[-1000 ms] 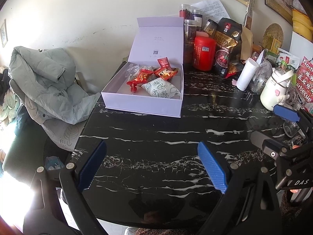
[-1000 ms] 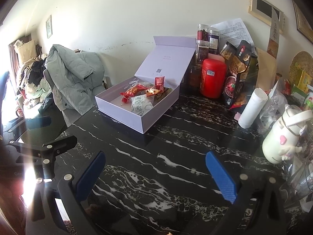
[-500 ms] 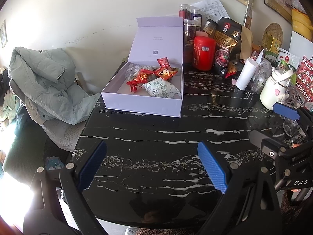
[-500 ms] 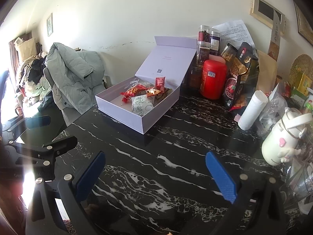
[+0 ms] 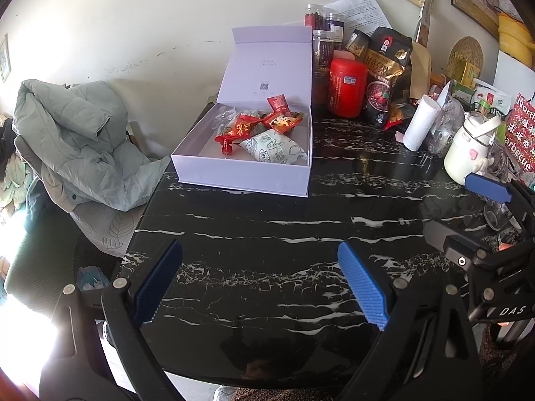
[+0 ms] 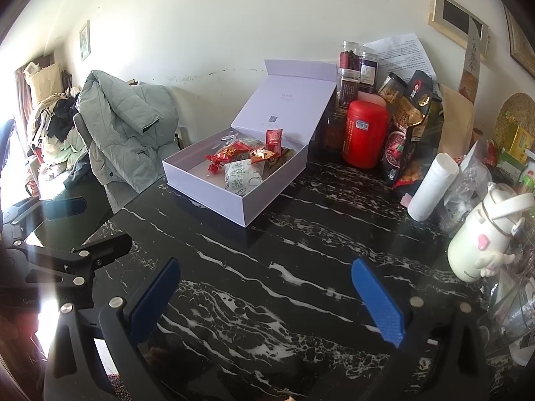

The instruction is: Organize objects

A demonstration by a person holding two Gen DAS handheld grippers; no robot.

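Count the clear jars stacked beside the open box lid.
3 clearly: two on top, red-filled and dark-filled, one below. More may hide behind the red canister.

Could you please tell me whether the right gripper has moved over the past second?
Yes, slightly: in its own view the lavender box and red canister have drifted right and down, so the right gripper edged left.

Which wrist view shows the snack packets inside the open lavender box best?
The left wrist view: it faces the lavender box almost square-on, so the snack packets show nearly unobstructed above the low front wall. The right wrist view sees the box cornerwise, with the packets more bunched.
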